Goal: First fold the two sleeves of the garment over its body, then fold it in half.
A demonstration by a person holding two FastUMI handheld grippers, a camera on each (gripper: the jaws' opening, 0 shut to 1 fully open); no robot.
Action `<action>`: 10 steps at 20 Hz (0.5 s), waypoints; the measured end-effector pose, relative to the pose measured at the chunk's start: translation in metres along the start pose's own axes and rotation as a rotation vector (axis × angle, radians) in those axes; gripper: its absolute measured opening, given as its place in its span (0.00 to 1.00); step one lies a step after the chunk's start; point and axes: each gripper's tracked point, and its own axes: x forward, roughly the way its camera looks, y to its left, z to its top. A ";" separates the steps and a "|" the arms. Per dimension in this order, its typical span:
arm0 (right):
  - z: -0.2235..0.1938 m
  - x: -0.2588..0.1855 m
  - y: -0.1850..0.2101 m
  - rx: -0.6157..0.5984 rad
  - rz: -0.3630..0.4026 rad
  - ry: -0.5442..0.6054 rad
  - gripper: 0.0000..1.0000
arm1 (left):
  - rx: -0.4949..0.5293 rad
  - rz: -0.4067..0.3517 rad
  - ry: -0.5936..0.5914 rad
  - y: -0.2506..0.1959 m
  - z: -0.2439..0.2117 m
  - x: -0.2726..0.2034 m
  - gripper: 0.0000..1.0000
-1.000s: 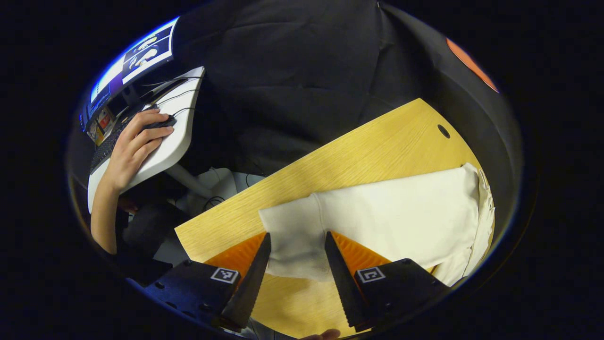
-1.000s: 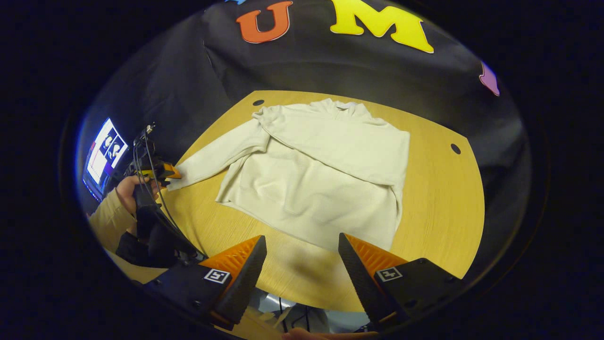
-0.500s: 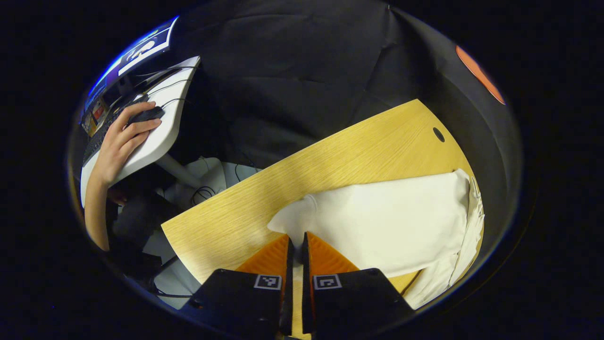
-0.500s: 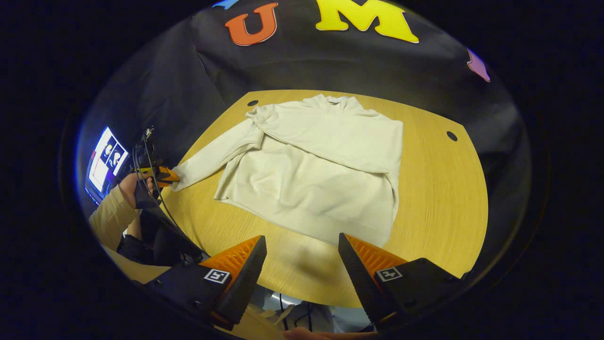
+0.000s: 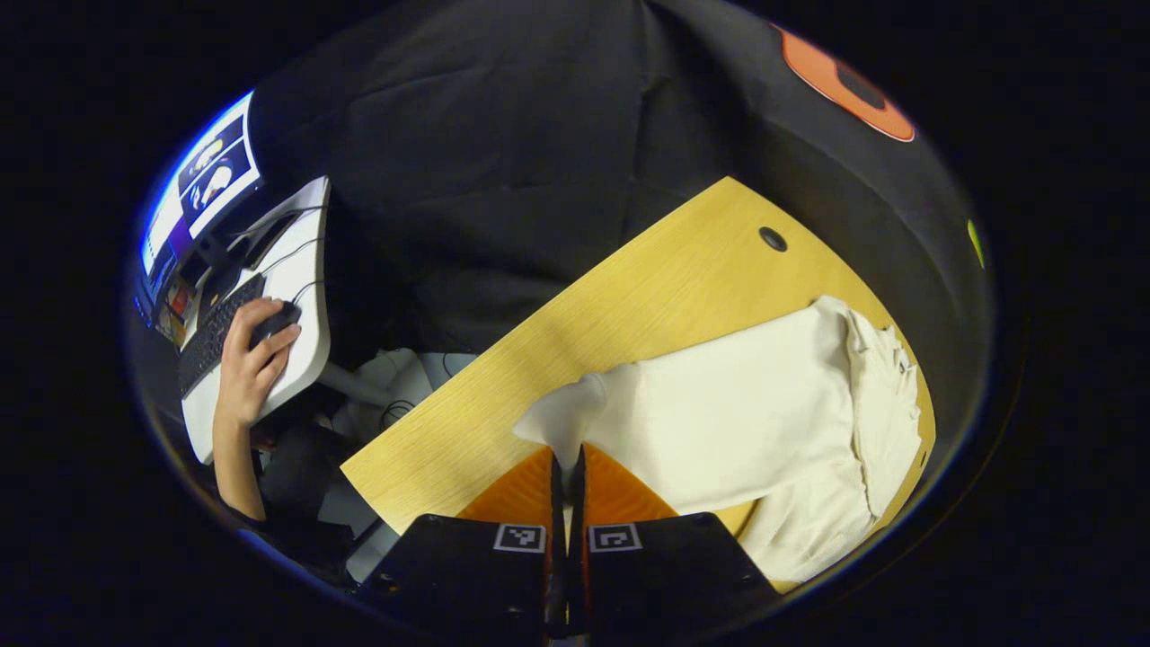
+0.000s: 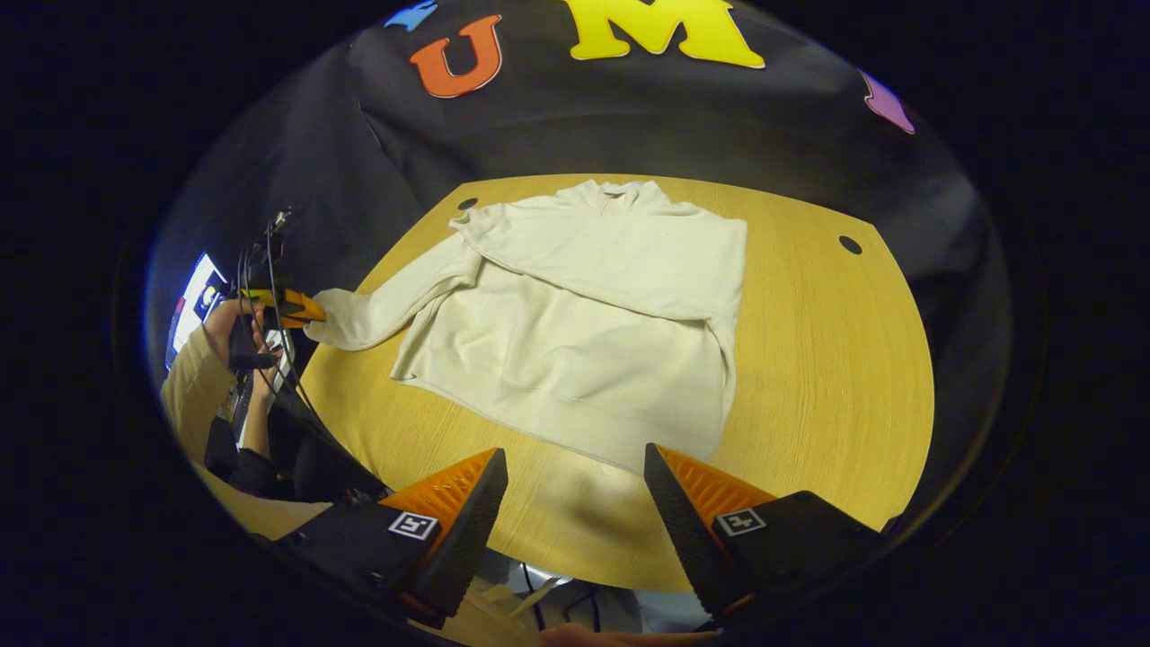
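- At the near edge of the right gripper view, the right gripper hangs over bare tabletop with its fingers spread wide, grasping nothing.
- Beyond those fingers, a cream sweatshirt lies flat on the wooden table, hem toward the near side and collar toward the far wall.
- One sleeve is already folded across the chest, lying from the right shoulder toward the left.
- The other sleeve stretches off the body to the left, reaching the table's left edge, with its cuff raised off the surface.
- At that cuff, the left gripper is held by a hand in a pale sleeve, with cables running from the tool.
- In the left gripper view, the left gripper has its fingers clenched together on the sleeve cuff, the cloth pinched between them and lifted clear of the table.
- Farther off in that view, a second person's hand rests on a mouse on a white desk, beside a keyboard and a lit monitor.
- Two round holes sit in the tabletop near its far corners.
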 end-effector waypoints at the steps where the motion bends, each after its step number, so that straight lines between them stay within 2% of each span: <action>1: 0.000 -0.001 -0.006 0.005 0.005 -0.008 0.96 | 0.010 -0.013 -0.016 -0.016 0.009 -0.010 0.04; 4: 0.004 0.006 -0.024 0.030 0.025 -0.016 0.96 | 0.045 -0.040 -0.033 -0.071 0.025 -0.030 0.04; 7: 0.006 0.012 -0.039 0.012 0.031 -0.016 0.96 | 0.120 -0.062 -0.066 -0.128 0.038 -0.045 0.04; 10: 0.010 0.017 -0.050 0.017 0.047 -0.016 0.96 | 0.156 -0.115 -0.068 -0.199 0.041 -0.060 0.04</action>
